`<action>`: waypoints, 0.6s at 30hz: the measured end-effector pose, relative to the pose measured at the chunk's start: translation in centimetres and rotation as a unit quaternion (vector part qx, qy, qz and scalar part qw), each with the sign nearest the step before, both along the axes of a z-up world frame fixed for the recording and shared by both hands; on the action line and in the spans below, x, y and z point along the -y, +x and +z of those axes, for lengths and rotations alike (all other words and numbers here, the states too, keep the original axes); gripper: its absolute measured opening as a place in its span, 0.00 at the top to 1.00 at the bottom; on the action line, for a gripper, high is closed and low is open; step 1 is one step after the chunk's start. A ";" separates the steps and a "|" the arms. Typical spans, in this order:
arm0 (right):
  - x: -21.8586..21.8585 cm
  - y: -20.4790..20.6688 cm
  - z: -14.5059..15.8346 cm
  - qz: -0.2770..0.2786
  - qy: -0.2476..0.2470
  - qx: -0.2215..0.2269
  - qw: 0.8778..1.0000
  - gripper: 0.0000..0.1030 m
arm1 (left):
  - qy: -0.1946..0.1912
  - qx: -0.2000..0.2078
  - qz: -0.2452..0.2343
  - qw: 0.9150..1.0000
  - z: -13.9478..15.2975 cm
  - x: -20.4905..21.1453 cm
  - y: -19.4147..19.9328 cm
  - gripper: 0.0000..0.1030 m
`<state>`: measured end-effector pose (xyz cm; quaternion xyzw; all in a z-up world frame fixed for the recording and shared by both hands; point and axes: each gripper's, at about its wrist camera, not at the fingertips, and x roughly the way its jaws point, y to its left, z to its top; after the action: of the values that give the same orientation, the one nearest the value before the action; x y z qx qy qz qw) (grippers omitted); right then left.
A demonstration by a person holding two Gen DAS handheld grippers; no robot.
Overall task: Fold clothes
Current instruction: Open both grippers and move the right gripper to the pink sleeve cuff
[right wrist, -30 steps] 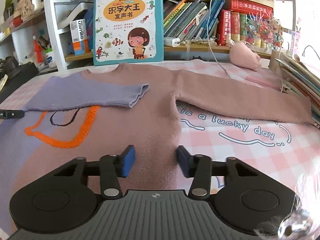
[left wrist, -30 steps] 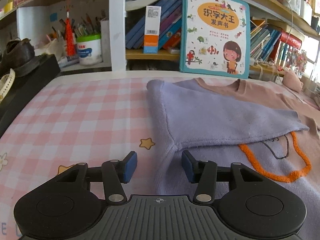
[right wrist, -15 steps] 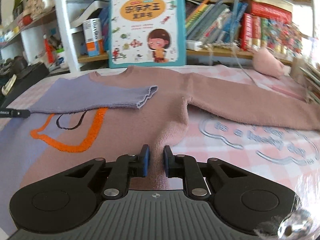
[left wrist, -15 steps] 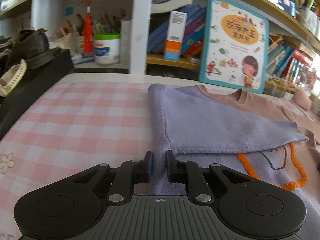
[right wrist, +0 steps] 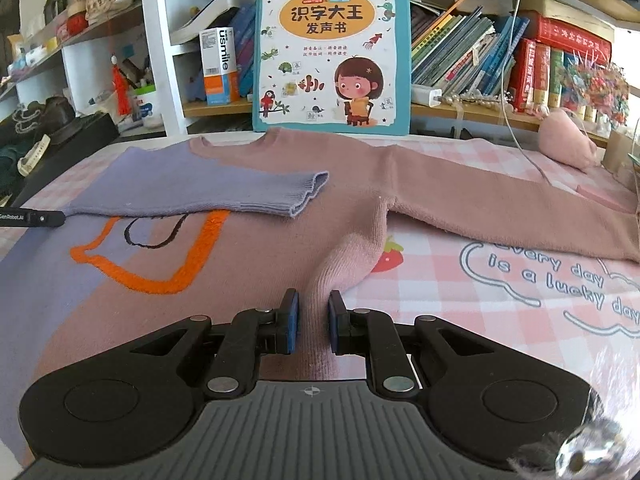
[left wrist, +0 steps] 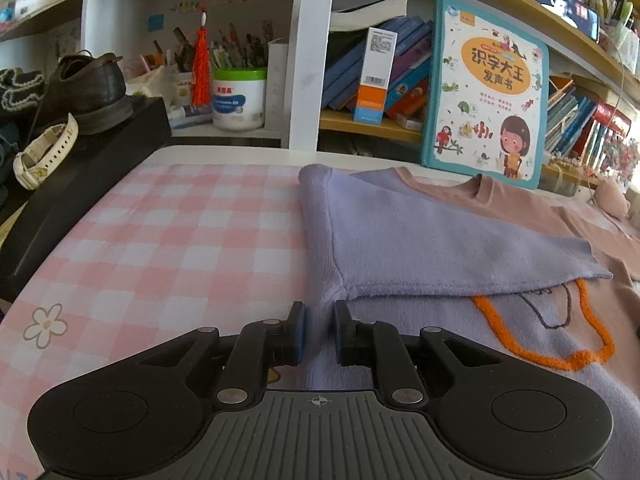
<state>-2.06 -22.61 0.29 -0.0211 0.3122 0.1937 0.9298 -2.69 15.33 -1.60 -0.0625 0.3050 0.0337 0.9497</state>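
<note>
Left claw pinched sweater side edge below folded lilac sleeve; right claw pinched opposite edge. Uneven lift risked sleeve sliding off.

The sweater's hem runs under both gripper bodies; its pink sleeve is cut off at the right edge.

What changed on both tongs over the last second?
Both closed. The left tongs, open a second ago, now pinch the lilac side edge of the sweater. The right tongs did the same on the pink side edge, which now bunches up into a ridge between the fingers. Unchanged: the lilac sleeve stays folded across the chest, the pink sleeve stays stretched out on the checked cloth.
</note>
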 end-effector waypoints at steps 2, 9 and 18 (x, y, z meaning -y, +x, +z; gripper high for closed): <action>-0.2 -0.2 0.0 0.000 -0.003 0.001 1.000 0.87 | -0.002 0.013 -0.007 1.000 0.3 0.1 -0.2 0.86; 0.2 0.2 0.5 -0.014 -0.003 -0.007 1.000 0.69 | -0.009 0.058 -0.032 0.998 1.4 0.4 -1.0 0.76; 3.6 1.1 2.3 -0.093 -0.013 0.041 0.995 0.39 | 0.001 0.075 -0.104 0.992 1.5 2.0 -1.6 0.42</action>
<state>-0.91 -26.24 2.54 -0.0123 0.2768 0.1011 0.9555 -4.28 13.36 -0.10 -0.0321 0.2380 -0.0697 0.9682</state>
